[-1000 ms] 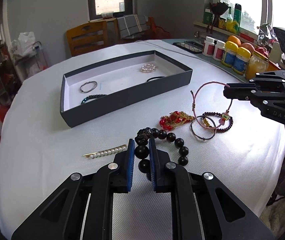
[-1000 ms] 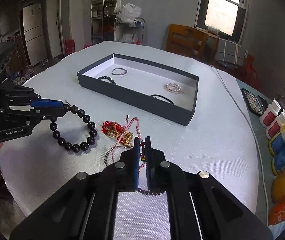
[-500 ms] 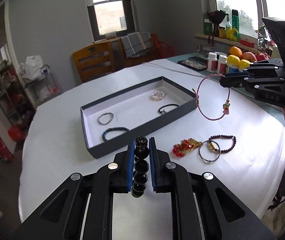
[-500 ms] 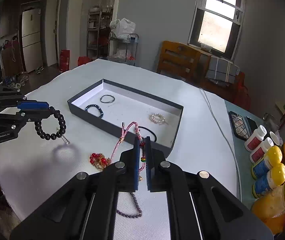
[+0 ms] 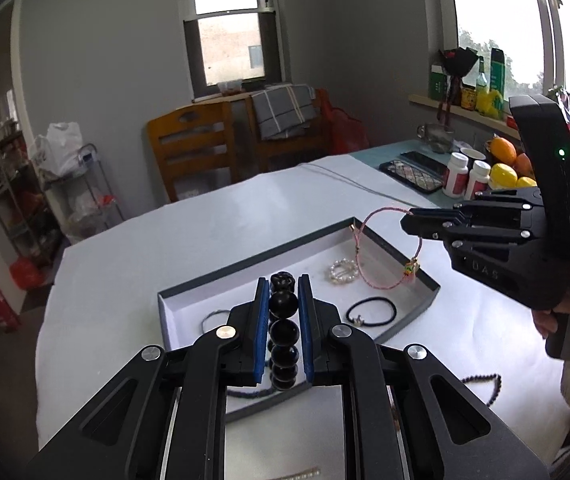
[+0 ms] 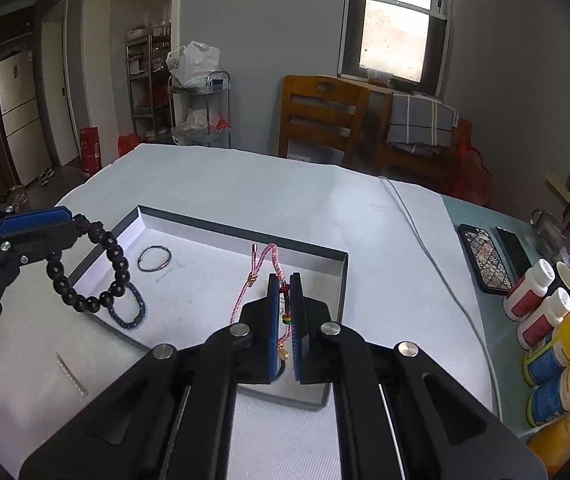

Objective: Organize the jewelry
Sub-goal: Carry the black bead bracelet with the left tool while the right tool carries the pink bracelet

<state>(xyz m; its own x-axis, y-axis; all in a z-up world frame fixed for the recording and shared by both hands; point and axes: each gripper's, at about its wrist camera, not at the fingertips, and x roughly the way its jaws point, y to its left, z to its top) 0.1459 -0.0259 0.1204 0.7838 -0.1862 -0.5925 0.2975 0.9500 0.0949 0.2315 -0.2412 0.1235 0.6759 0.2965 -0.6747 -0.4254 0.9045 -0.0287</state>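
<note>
My left gripper (image 5: 283, 284) is shut on a black bead bracelet (image 5: 283, 330) and holds it in the air over the near left part of the dark jewelry box (image 5: 413, 254). The bracelet hangs as a loop in the right wrist view (image 6: 97, 270). My right gripper (image 6: 285, 280) is shut on a pink cord bracelet (image 6: 263, 280) that dangles over the box's right part (image 5: 369, 258). In the box lie a pearl ring bracelet (image 5: 341, 272), a black hair tie (image 5: 371, 311), a thin metal ring (image 6: 155, 258) and a dark blue bead bracelet (image 6: 131, 312).
A pearl hair clip (image 6: 71, 374) lies on the white tablecloth near the box's left front. A dark bead bracelet (image 5: 485, 384) lies at the table's right. Pill bottles (image 6: 529, 292), yellow-capped bottles (image 6: 557, 348), phones (image 6: 485, 260) and a grey cable (image 6: 437, 248) are at the right.
Both grippers have risen and moved forward with their bracelets, from beside the box to above it. Both stay shut.
</note>
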